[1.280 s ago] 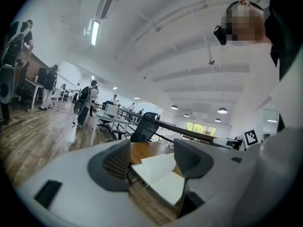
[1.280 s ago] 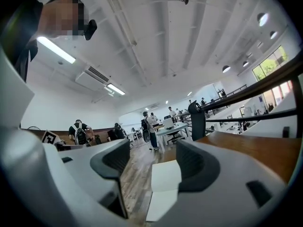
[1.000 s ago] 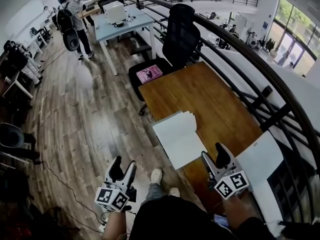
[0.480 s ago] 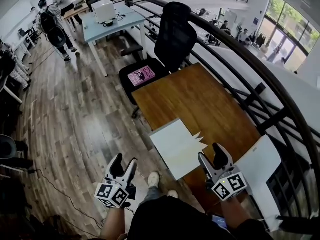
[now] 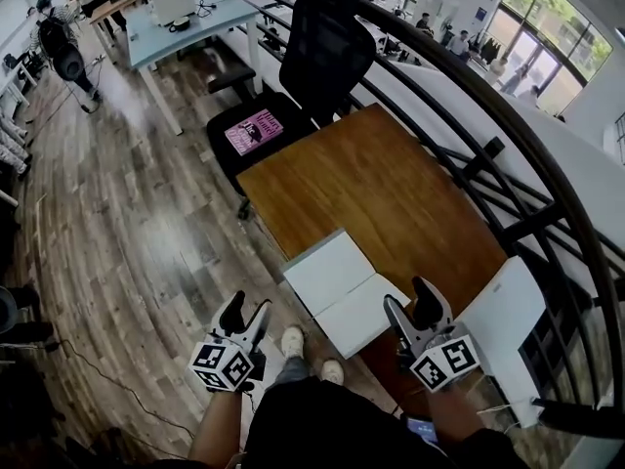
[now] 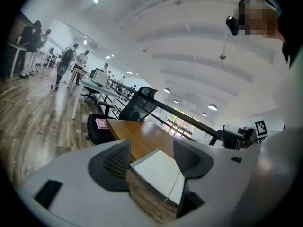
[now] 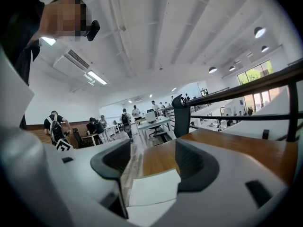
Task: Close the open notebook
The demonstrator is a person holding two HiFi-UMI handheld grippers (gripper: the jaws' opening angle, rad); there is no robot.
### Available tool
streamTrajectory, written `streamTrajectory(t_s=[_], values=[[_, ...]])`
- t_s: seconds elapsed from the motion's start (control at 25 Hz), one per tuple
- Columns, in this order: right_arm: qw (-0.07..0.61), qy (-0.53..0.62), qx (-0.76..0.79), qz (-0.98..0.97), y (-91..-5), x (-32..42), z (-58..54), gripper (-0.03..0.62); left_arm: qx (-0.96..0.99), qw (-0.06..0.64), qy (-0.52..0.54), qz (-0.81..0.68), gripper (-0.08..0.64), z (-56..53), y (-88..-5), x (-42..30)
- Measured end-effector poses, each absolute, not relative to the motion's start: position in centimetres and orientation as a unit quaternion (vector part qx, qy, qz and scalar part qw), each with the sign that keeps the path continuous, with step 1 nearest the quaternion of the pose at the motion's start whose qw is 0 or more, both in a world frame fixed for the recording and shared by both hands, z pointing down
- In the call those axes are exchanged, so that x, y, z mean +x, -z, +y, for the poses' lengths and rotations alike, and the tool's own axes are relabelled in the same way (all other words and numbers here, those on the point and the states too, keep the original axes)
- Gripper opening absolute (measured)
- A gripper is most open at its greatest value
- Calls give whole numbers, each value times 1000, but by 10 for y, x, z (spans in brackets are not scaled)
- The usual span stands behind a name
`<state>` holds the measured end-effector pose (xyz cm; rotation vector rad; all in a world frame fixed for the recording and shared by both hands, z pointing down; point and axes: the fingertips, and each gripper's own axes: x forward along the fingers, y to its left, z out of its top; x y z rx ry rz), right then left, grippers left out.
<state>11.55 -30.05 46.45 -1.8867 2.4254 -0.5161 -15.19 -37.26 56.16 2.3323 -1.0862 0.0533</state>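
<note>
The open notebook [image 5: 342, 286] lies flat with blank white pages at the near left corner of the wooden table [image 5: 391, 184]. My left gripper [image 5: 248, 311] hovers off the table's left edge, over the floor, with open jaws pointing at the notebook. My right gripper [image 5: 405, 299] is just right of the notebook above the table's near edge, also open. Between the left gripper's [image 6: 151, 150] empty jaws the notebook [image 6: 158, 174] shows ahead over the table corner. The right gripper's [image 7: 152, 150] jaws frame the notebook [image 7: 156, 188] as well, without touching it.
A black office chair [image 5: 322, 57] with a pink booklet [image 5: 254, 130] on its seat stands at the table's far end. A curved black railing [image 5: 508, 154] runs along the right. A white board [image 5: 503, 316] lies at the table's right. A pale desk [image 5: 186, 22] and people stand further back.
The notebook's fanned, loose pages have settled flat into two open halves. Both grippers have come closer to the notebook, the left one further and lower.
</note>
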Motion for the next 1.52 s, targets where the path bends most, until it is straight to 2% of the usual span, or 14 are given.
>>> streamTrajectory(t_s=[0.72, 1.12, 1.36, 1.52], values=[[-28, 240, -662, 710, -514, 109, -291, 282, 863, 389, -91, -310, 287, -436, -687, -98], [-19, 247, -704, 666, -519, 125, -277, 270, 851, 452, -109, -244, 287, -433, -729, -68], [-19, 252, -708, 659, -523, 121, -268, 264, 846, 472, -68, -239, 139, -437, -714, -64], [-15, 252, -707, 660, -522, 120, -267, 258, 850, 467, -52, -236, 82, -442, -699, -63]])
